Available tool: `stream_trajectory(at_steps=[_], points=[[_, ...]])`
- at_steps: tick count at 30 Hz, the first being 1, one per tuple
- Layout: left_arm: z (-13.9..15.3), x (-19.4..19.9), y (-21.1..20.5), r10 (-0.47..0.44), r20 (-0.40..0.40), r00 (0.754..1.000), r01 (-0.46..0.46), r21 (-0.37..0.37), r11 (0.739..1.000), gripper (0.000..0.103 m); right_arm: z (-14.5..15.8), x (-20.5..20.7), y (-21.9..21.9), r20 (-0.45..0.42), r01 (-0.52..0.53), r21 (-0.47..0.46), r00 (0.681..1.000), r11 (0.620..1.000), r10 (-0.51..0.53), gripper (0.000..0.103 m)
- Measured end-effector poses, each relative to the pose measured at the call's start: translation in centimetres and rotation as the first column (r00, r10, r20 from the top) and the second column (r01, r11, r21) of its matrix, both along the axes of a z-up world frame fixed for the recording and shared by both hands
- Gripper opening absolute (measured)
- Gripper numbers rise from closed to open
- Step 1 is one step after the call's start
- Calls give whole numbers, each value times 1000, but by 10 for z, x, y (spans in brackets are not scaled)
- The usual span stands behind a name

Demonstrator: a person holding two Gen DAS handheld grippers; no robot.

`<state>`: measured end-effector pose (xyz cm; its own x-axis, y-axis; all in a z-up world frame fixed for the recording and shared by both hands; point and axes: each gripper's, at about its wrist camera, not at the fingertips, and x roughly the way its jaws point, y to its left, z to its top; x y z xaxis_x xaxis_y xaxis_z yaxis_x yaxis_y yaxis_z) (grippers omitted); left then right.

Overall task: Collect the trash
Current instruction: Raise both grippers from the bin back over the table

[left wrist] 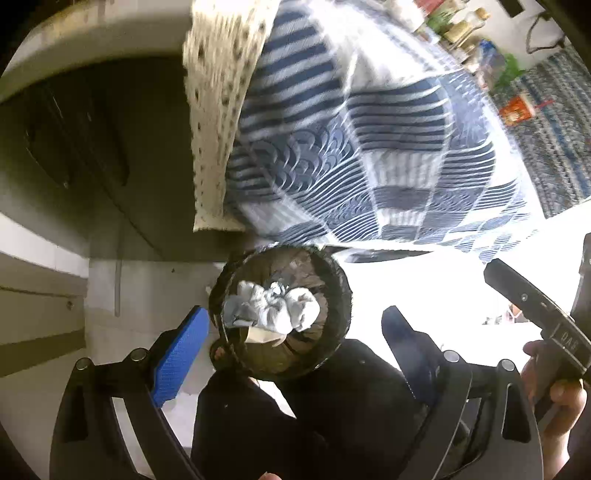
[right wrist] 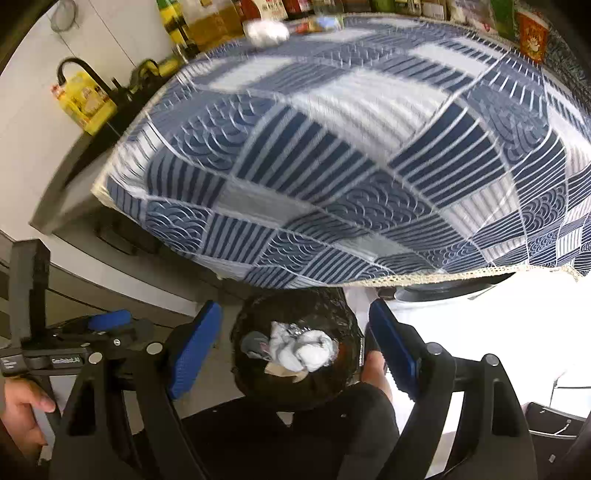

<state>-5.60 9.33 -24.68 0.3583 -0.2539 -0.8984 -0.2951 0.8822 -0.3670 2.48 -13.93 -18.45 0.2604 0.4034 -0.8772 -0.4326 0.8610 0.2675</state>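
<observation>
A black mesh trash bin (left wrist: pixel 334 291) stands on the floor below the table edge; it also shows in the right wrist view (right wrist: pixel 347 325). Crumpled white tissues (left wrist: pixel 273 306) and a beige scrap lie inside it, seen too in the right wrist view (right wrist: pixel 303 349). My left gripper (left wrist: pixel 295 347) is open and empty above the bin. My right gripper (right wrist: pixel 295 345) is open and empty above the same bin. A crumpled white wad (right wrist: pixel 266 31) lies at the far edge of the table.
A table with a blue and white patterned cloth (right wrist: pixel 351 155) overhangs the bin. Bottles and packets (right wrist: pixel 207 22) line its far edge. A yellow oil jug (right wrist: pixel 86 103) stands at left. The person's dark-clothed legs (right wrist: pixel 295 435) are below the bin.
</observation>
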Motion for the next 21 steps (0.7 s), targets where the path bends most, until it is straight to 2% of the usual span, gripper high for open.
stream_trajectory(at_steps=[3, 6, 8, 14, 21], points=[[22, 0, 3, -4, 39, 999, 4, 14, 1000, 96, 20, 1, -4, 29, 2, 17, 1000, 1000, -3, 84], [49, 4, 8, -11, 93, 996, 7, 46, 999, 96, 40, 4, -6, 72, -2, 24, 997, 1000, 0, 84], [72, 6, 12, -20, 144, 989, 10, 72, 997, 96, 57, 7, -6, 96, -12, 34, 995, 999, 9, 99], [141, 14, 21, -67, 261, 963, 30, 145, 989, 96, 104, 15, -6, 177, -57, 54, 983, 997, 46, 99], [198, 29, 19, -150, 320, 935, 77, 228, 971, 96, 141, 33, -7, 252, -101, 55, 964, 993, 84, 99]])
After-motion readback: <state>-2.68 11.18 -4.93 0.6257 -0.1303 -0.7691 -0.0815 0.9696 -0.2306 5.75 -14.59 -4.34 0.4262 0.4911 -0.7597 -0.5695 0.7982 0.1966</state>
